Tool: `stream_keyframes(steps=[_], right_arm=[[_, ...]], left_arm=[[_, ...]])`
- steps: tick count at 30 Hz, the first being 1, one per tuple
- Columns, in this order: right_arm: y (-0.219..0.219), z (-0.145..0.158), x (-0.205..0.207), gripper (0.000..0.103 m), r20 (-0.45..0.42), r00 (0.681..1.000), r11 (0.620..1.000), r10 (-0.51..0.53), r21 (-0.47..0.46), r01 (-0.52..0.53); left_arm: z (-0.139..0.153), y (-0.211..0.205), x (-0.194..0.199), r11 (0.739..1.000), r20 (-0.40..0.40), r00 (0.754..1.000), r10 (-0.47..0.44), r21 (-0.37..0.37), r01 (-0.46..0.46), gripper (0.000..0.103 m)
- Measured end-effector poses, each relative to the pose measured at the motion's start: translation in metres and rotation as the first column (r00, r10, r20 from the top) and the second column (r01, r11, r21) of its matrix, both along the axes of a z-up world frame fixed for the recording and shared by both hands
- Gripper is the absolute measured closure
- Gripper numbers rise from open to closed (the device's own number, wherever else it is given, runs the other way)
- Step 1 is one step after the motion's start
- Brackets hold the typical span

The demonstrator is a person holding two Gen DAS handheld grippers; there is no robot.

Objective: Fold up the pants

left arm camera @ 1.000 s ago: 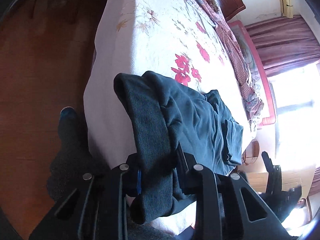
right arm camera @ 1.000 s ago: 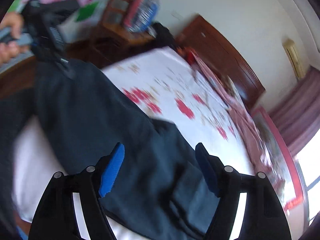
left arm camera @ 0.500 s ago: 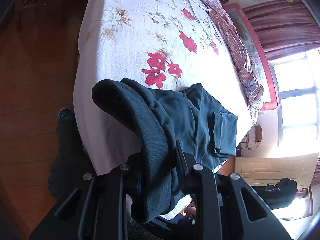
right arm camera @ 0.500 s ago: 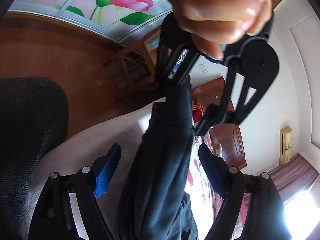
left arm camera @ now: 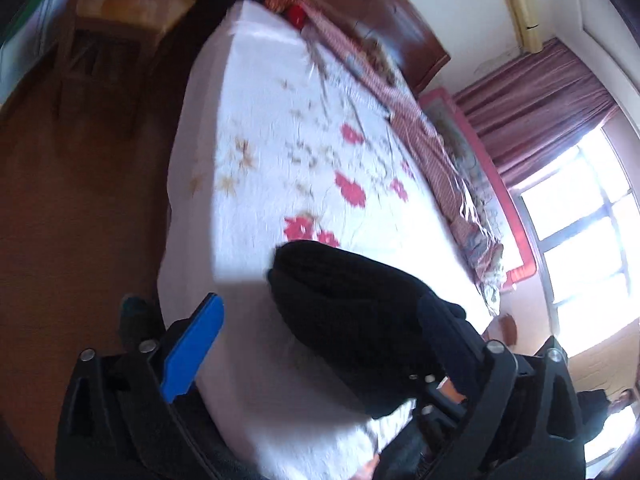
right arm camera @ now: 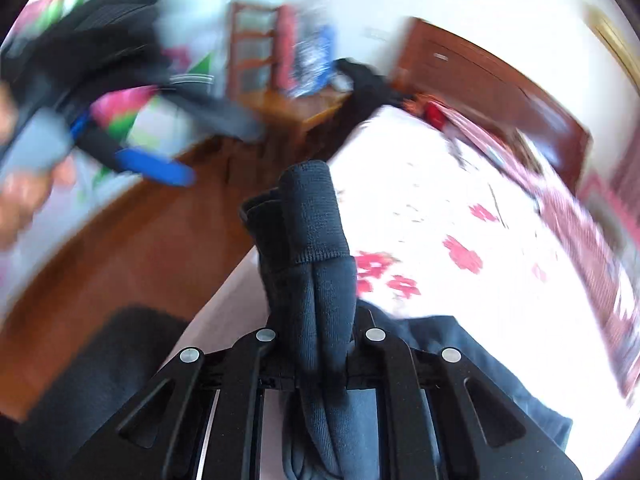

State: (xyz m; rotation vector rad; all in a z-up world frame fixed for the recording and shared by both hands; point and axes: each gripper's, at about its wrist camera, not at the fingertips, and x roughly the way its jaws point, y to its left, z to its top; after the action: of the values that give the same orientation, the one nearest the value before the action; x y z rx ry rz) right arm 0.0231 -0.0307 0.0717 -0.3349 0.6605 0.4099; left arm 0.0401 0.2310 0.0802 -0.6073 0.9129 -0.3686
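The dark pants rise in a bunched, ribbed end from my right gripper, whose jaws are closing and pinch the cloth. The rest of the pants trails down onto the white floral bed. In the left wrist view the same bunch stands over the bed edge between the spread fingers of my left gripper. Its jaws are opening and its blue pad stays clear of the cloth. The right wrist view has the left gripper blurred at upper left, in a hand.
Brown wooden floor runs along the bed's left side. A wooden chair with bags stands at its far corner beside the headboard. A patterned quilt lies along the far edge. A socked foot stands by the bed.
The left gripper has let go of the bunched pants, opened wide and lifted away. The right gripper, open before, has shut on that bunch.
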Motion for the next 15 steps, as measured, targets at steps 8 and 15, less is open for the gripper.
stream_keyframes(steps=[8,15], right_arm=[[-0.214,0.05,-0.03,0.092,0.08,0.925,0.868,-0.372,0.385,0.315],[-0.364,-0.11,-0.063,0.092,-0.412,0.669,0.419,-0.619,0.548,0.724]], left_arm=[[-0.002,-0.061,-0.025,0.994,0.025,0.995,-0.101,0.054,0.099,0.003],[-0.053,-0.181,-0.042,0.947,-0.084,0.947,-0.309,0.067,0.315,0.003]])
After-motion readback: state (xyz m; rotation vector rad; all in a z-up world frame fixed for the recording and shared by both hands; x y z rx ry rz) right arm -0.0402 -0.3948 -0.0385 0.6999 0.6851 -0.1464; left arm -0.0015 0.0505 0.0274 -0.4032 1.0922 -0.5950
